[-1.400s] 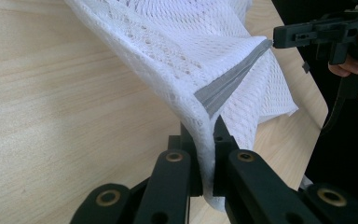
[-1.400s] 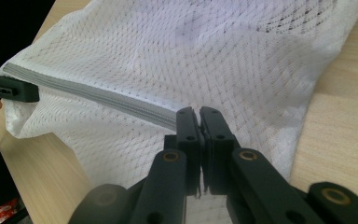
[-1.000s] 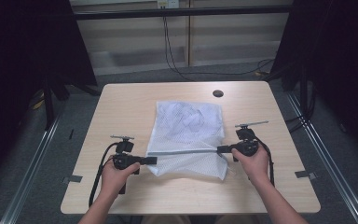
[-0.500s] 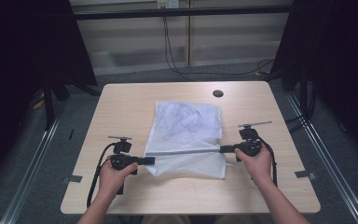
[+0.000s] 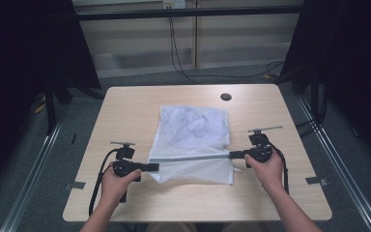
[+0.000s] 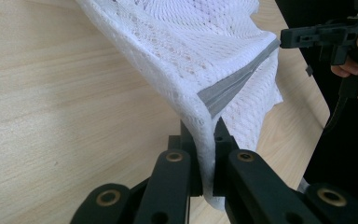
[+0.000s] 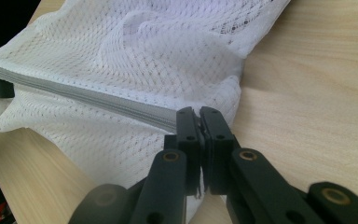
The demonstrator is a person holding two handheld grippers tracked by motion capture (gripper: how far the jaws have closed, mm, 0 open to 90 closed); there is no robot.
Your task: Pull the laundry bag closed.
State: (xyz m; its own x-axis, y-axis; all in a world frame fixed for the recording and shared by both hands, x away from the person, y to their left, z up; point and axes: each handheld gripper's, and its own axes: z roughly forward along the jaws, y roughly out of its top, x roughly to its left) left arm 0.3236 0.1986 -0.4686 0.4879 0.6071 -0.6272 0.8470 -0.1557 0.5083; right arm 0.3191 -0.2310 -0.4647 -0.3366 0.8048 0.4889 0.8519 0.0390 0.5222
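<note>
on the counter (image 5: pixel 125 104), near the front edge, lies a white mesh bag (image 5: pixel 193 130), front part lifted. left gripper (image 5: pixel 150 167) fingers (image 6: pixel 190 154) pinched tight on one end of the grey zipper strip (image 5: pixel 193 157), right gripper (image 5: pixel 233 154) pinched tight on the other end. best to keep both grips firm, pull gently apart so the strip stays straight, and move both hands together.

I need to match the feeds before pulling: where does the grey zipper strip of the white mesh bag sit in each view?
High view: grey zipper strip runs level, centre.
Left gripper view: it slants centre to upper right.
Right gripper view: it slants from left edge to centre.
Shared landmark: white mesh bag.
</note>
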